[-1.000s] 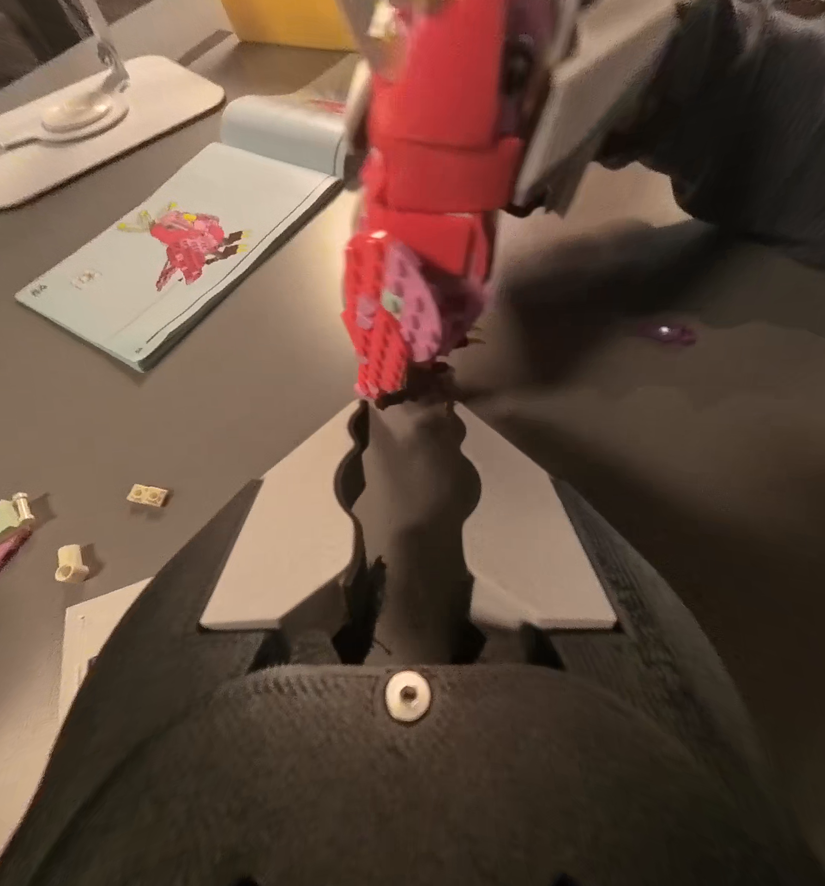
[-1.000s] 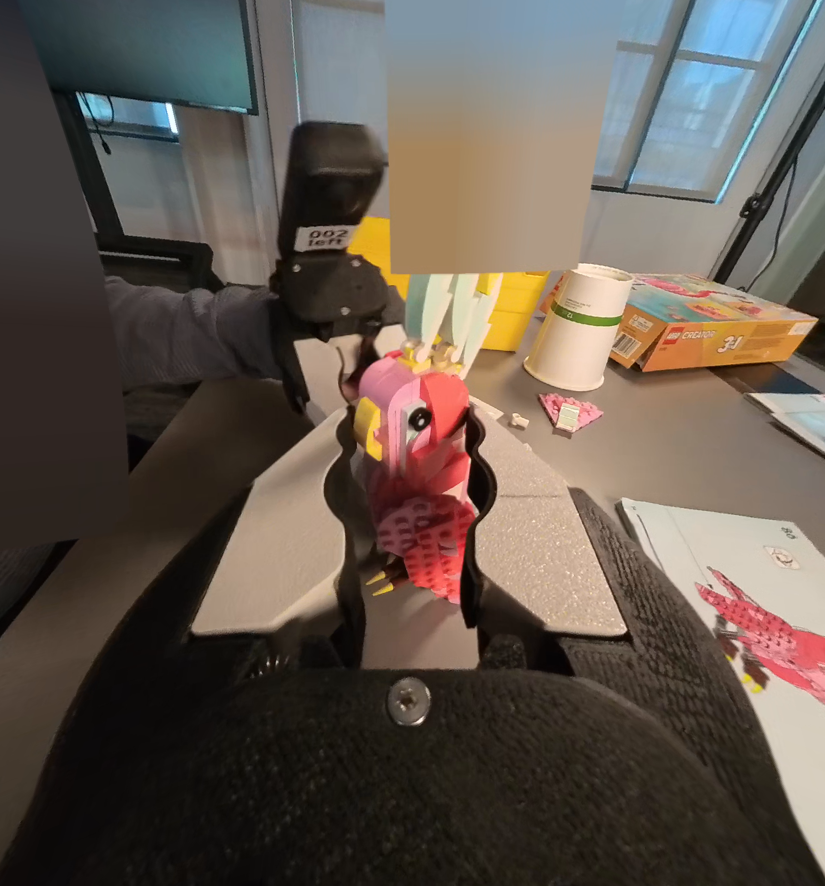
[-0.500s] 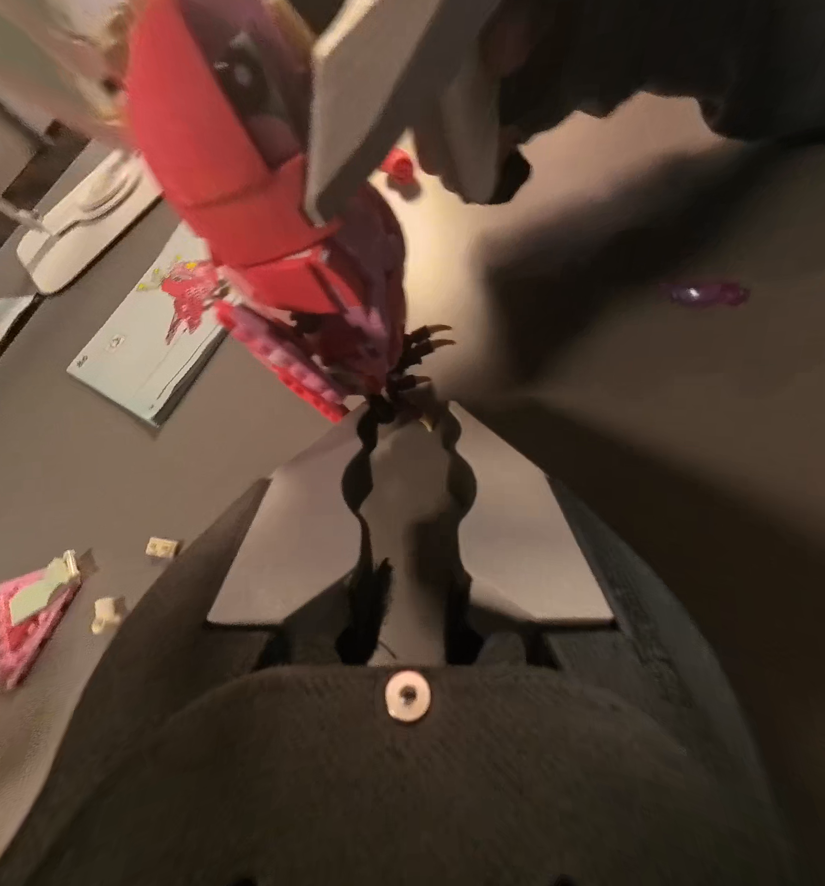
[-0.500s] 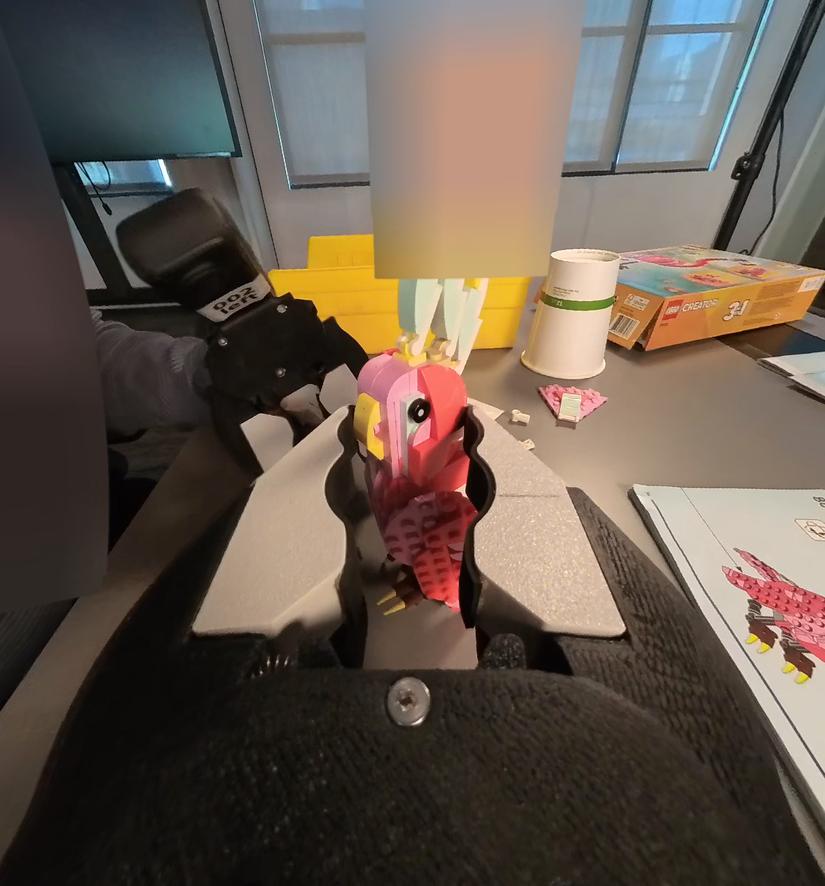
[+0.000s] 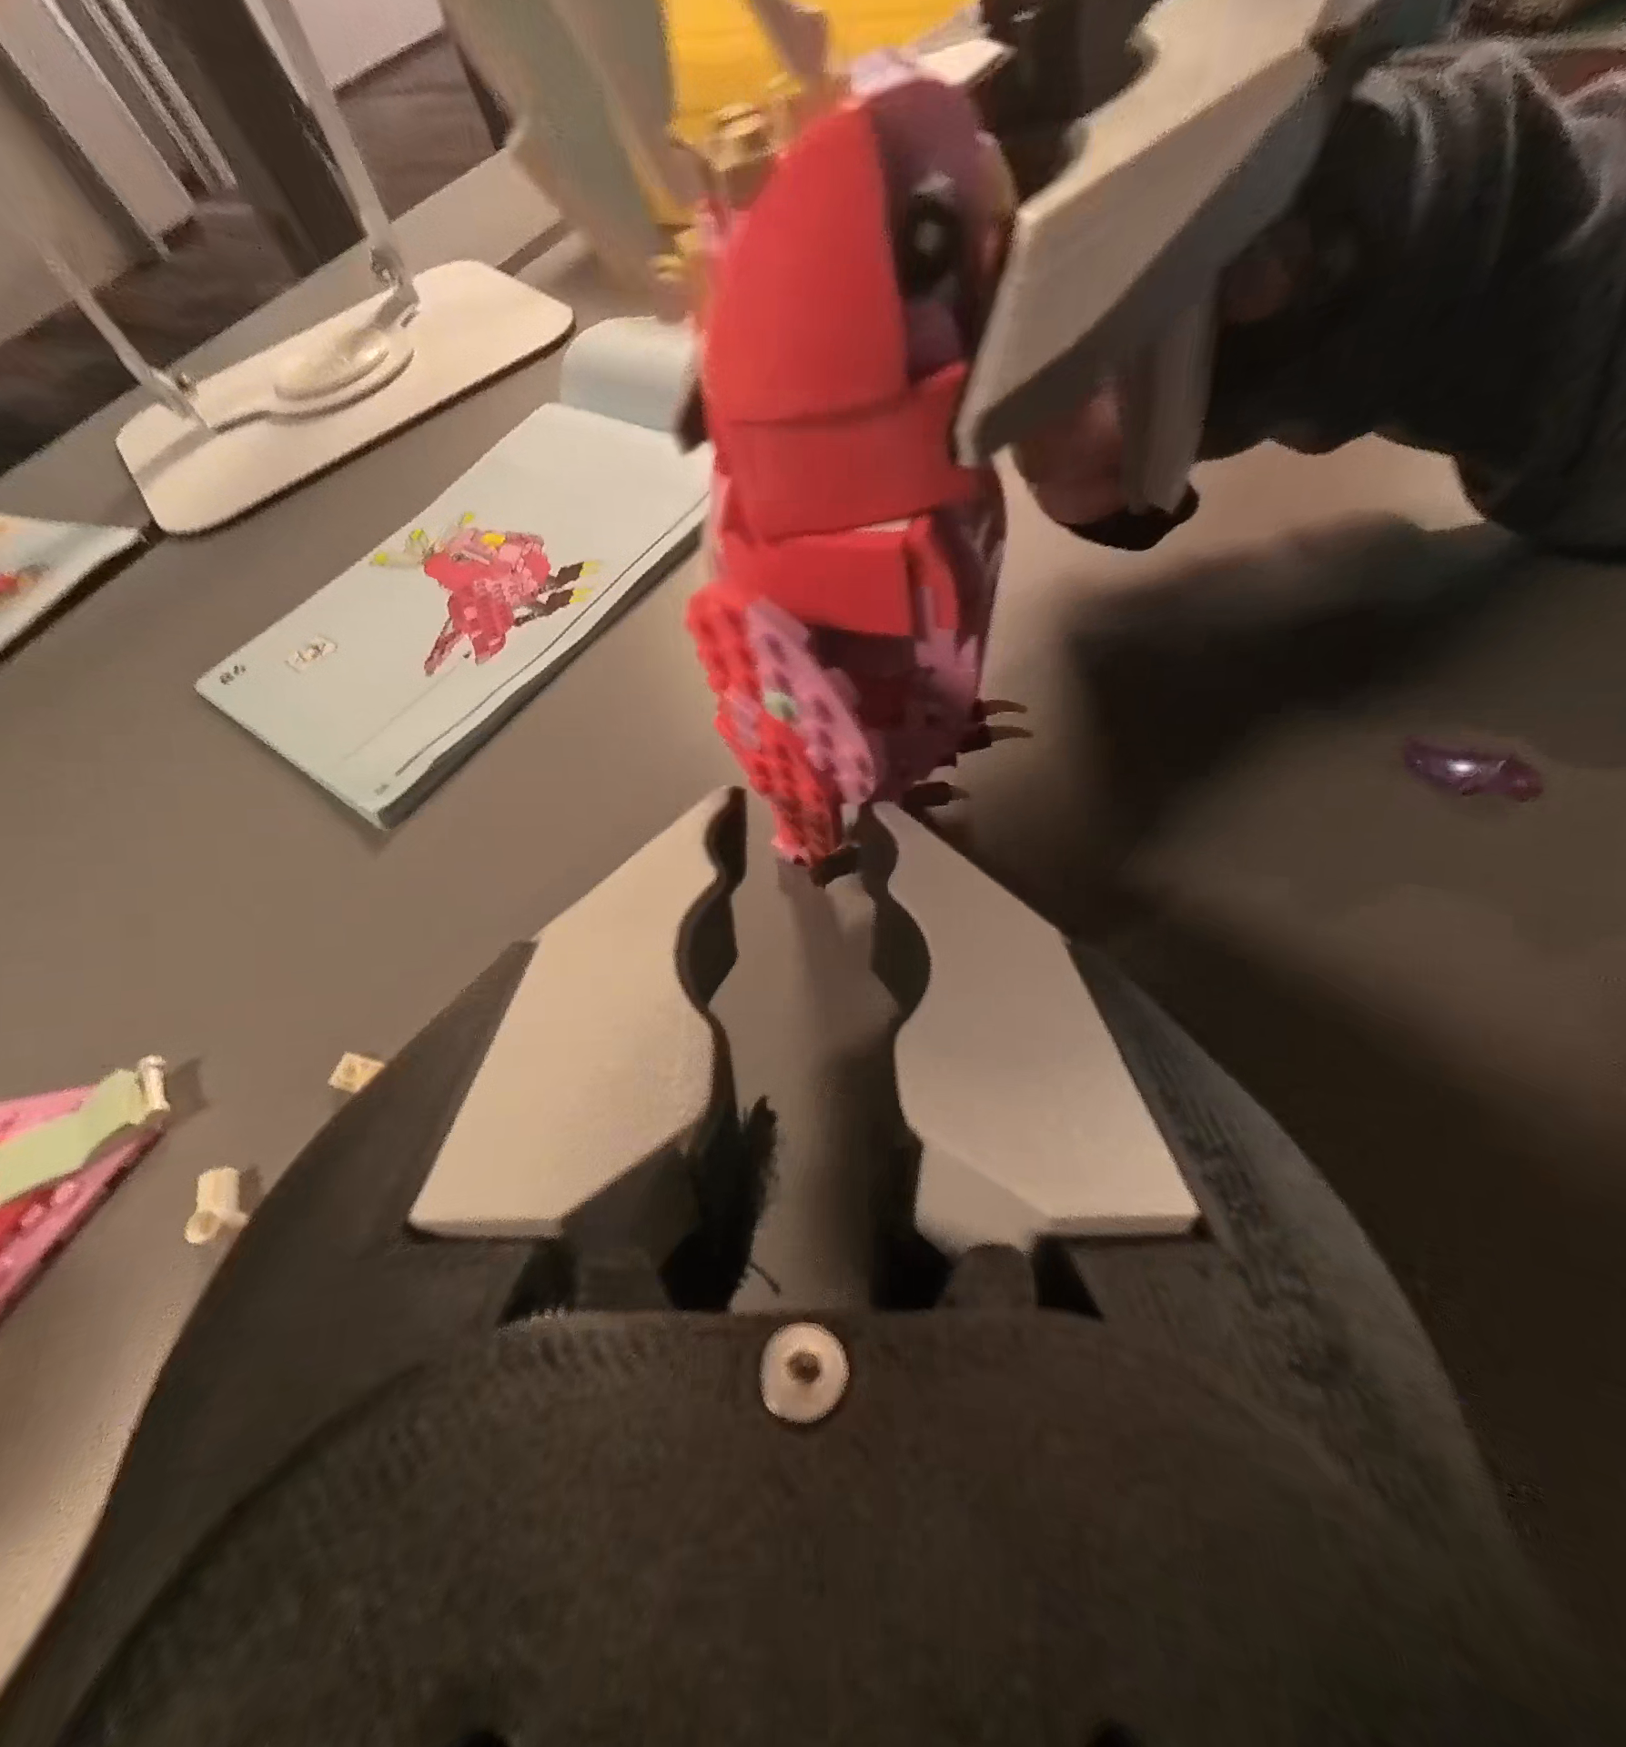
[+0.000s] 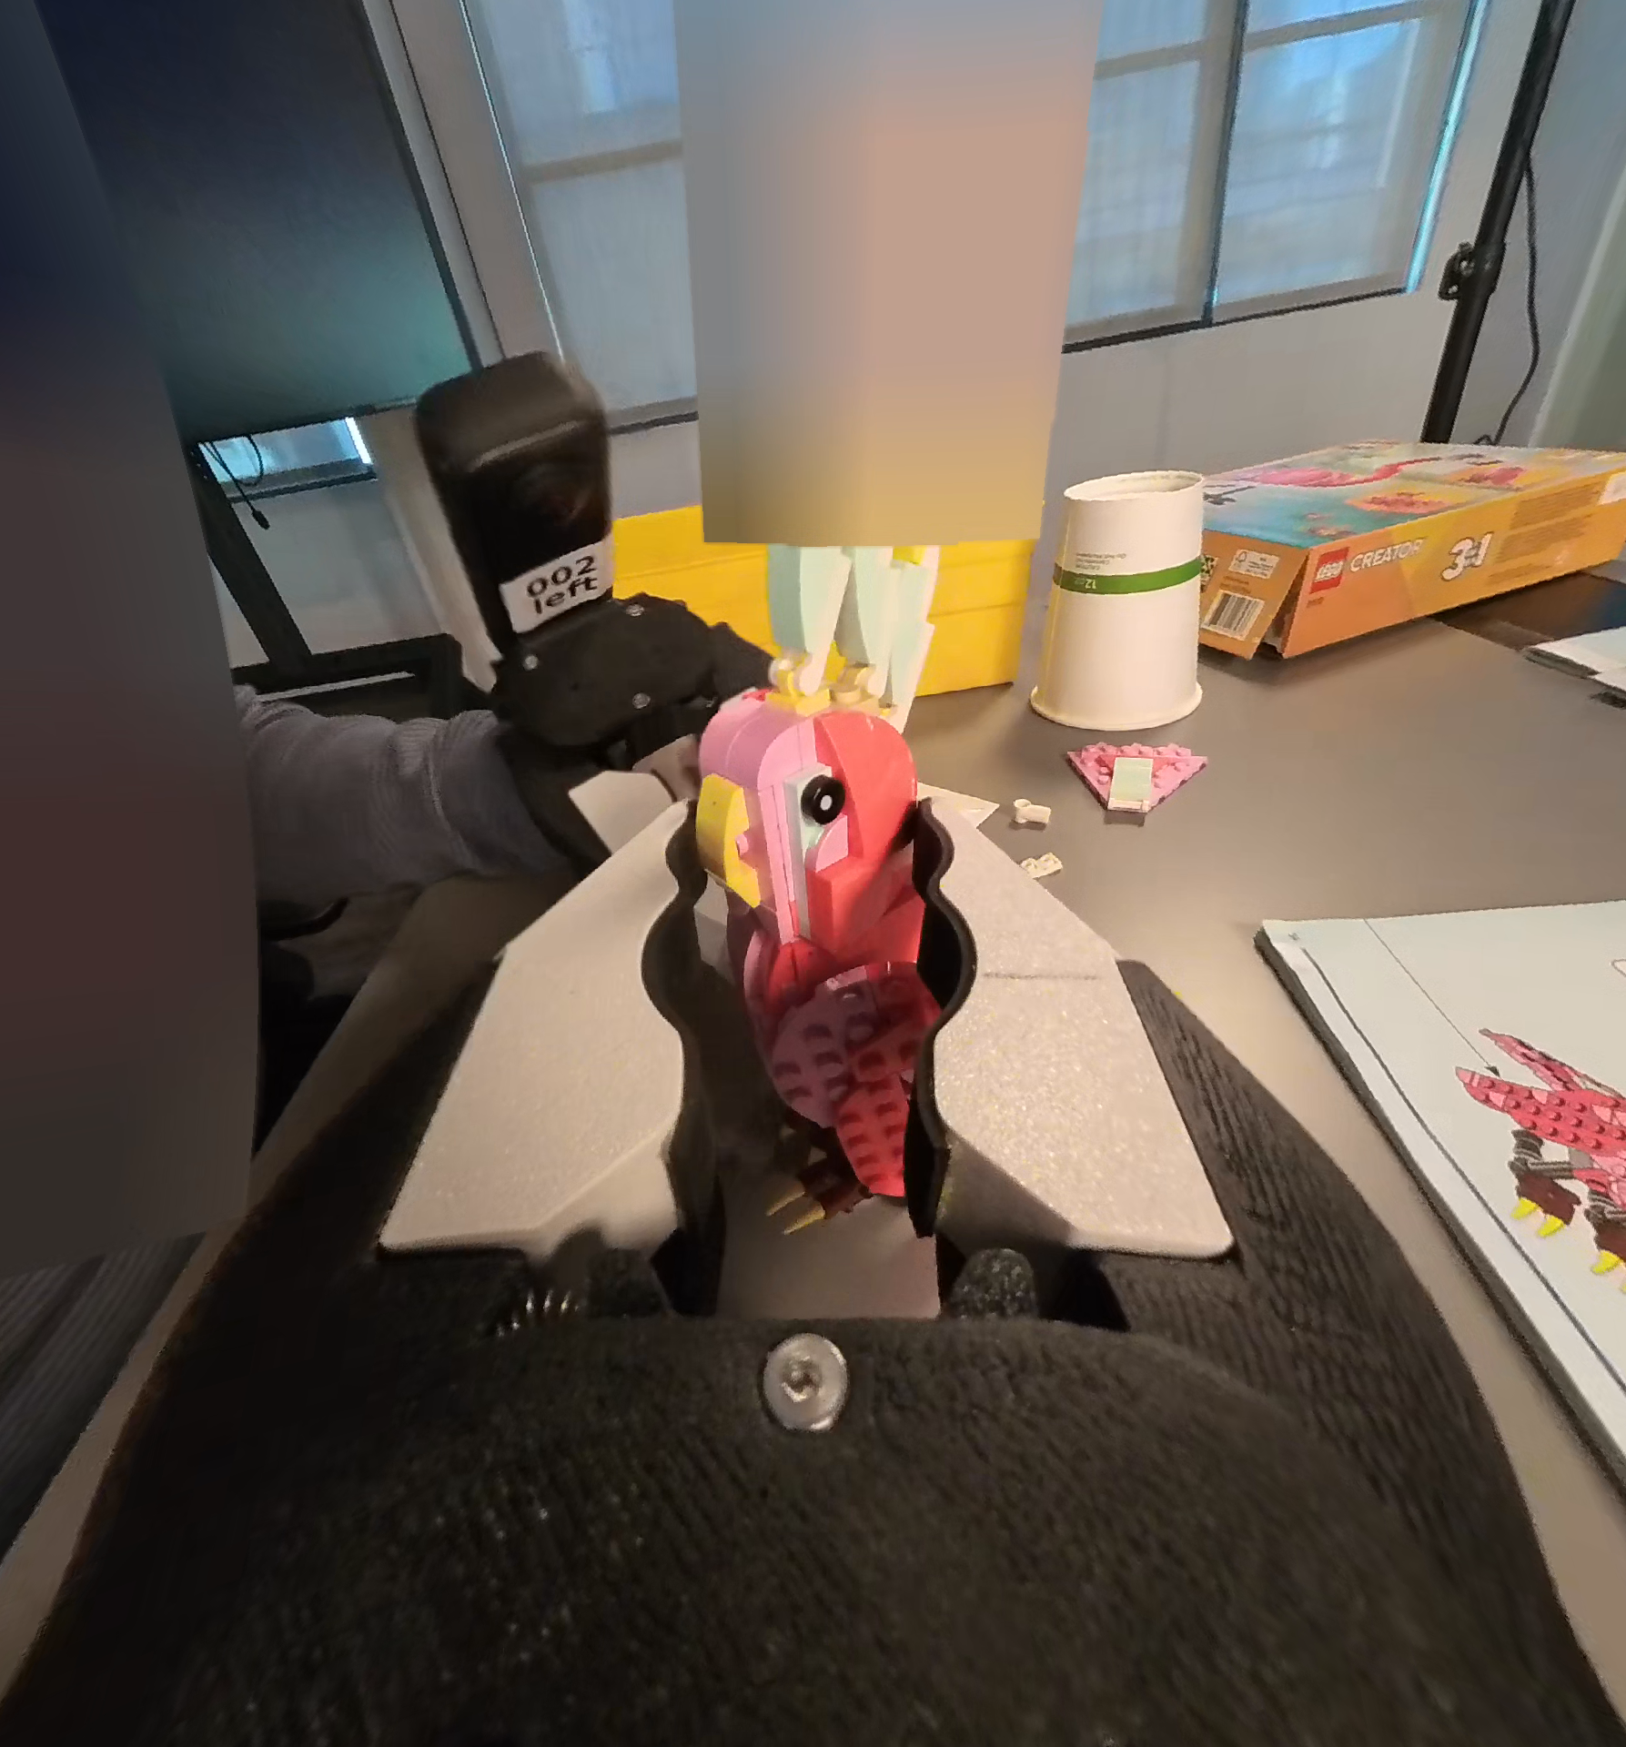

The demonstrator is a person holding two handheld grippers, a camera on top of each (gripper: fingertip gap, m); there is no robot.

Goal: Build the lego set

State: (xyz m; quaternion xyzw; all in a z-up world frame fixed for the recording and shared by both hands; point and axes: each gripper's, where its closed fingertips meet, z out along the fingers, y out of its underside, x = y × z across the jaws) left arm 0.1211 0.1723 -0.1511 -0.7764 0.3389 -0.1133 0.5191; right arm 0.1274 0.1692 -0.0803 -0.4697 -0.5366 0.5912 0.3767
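Note:
My right gripper [image 6: 807, 832] is shut on a red and pink brick bird [image 6: 847, 1040] with a yellow beak, and holds it upright above the grey table [image 6: 1357, 851]. The left wrist view shows the same bird [image 5: 828, 397] with the right gripper's fingers [image 5: 1149, 217] clamped on its head. My left gripper [image 5: 804, 822] is open and narrow, just under the bird. The studded wing tip [image 5: 790, 747] hangs between its fingertips, with a gap on the left side. The left gripper's black body [image 6: 601, 662] shows behind the bird in the right wrist view.
An open instruction booklet [image 5: 468, 605] lies on the table; it also shows in the right wrist view [image 6: 1499, 1087]. A pink plate assembly [image 5: 24, 1191], small cream pieces [image 5: 213, 1215] and a purple piece [image 5: 1470, 770] lie about. A paper cup [image 6: 1130, 605], a cardboard box [image 6: 1423, 539] and a yellow bin [image 6: 657, 577] stand behind. There is about 7 cm between the tips of the two grippers. From either gripper's tips it is about 15 cm to the purple piece [image 5: 1470, 770].
My left gripper's jaws have narrowed and stayed under the bird's wing tip. The bird tilted half a second ago and stands upright again. The right gripper has kept its hold.

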